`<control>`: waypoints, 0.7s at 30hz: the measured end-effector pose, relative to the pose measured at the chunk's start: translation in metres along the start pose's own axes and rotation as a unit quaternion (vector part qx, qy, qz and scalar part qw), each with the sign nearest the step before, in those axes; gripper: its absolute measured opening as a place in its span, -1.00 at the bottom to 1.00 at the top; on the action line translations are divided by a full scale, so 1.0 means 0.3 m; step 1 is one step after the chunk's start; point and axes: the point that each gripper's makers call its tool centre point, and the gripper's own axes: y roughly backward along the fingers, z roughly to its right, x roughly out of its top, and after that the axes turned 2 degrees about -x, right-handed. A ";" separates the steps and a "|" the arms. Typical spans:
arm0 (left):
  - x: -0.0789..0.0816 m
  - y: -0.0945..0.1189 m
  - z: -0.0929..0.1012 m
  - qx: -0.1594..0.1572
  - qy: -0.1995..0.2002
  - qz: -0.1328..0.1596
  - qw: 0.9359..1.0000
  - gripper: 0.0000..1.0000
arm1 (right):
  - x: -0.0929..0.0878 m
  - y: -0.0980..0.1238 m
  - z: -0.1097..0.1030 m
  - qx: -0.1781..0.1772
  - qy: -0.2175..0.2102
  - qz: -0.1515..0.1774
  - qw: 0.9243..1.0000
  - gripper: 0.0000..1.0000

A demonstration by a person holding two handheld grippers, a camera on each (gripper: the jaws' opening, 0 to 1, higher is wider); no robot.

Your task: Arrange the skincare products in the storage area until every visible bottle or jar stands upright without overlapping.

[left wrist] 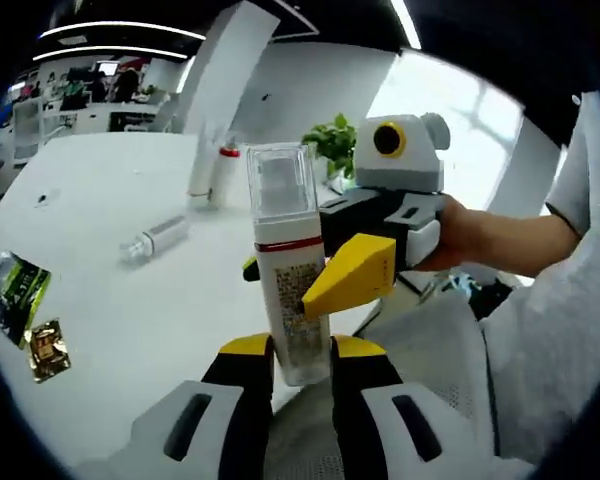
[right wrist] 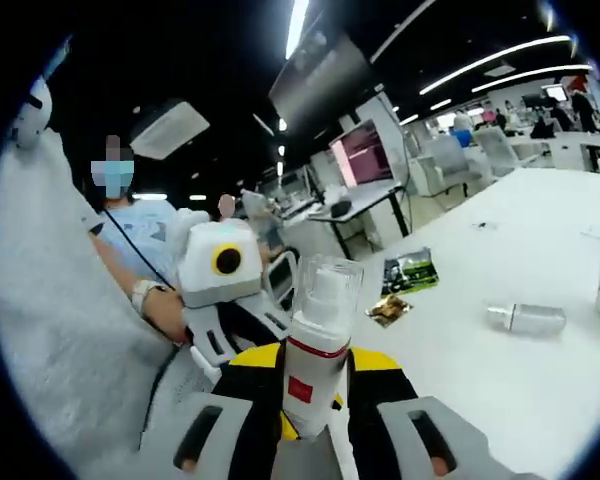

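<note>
Left tongs (left wrist: pixel 302 350): jaws clamped on the lower body of the pump bottle (left wrist: pixel 285 262), which is held upright above the near edge of the desk (left wrist: pixel 130 320).
Right tongs (right wrist: pixel 315 385): jaws clamped on the same pump bottle (right wrist: pixel 315 350) around its middle, just below the red band; these tongs also enter the left gripper view from the right (left wrist: pixel 365 270).
Step in hand: two-handed transfer or steadying of the bottle off the desk, judged from both grips.
Remaining items: small clear bottle (left wrist: pixel 155 238) lying on its side toward the desk middle; white tube (left wrist: pixel 202 165) standing near the far edge, a second container beside it.
Other items: two sachets (left wrist: pixel 25 310) near the left edge.
Next move: one pair of tongs should release; the other sets the bottle upright on bare desk, clear of neighbours.
Risk: a narrow base may tip on release.
</note>
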 end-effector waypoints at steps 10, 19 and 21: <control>-0.003 0.004 0.012 -0.007 0.008 0.000 1.000 -0.69 | 0.001 0.010 0.001 0.001 -0.055 0.027 0.998 -0.68; -0.034 0.007 -0.066 0.062 -0.011 -0.028 0.998 -0.65 | -0.033 -0.058 0.040 -0.124 -0.044 0.026 0.991 -0.69; -0.045 0.021 -0.073 0.061 -0.002 -0.035 0.998 -0.67 | -0.035 -0.067 0.034 -0.128 -0.035 0.022 0.991 -0.68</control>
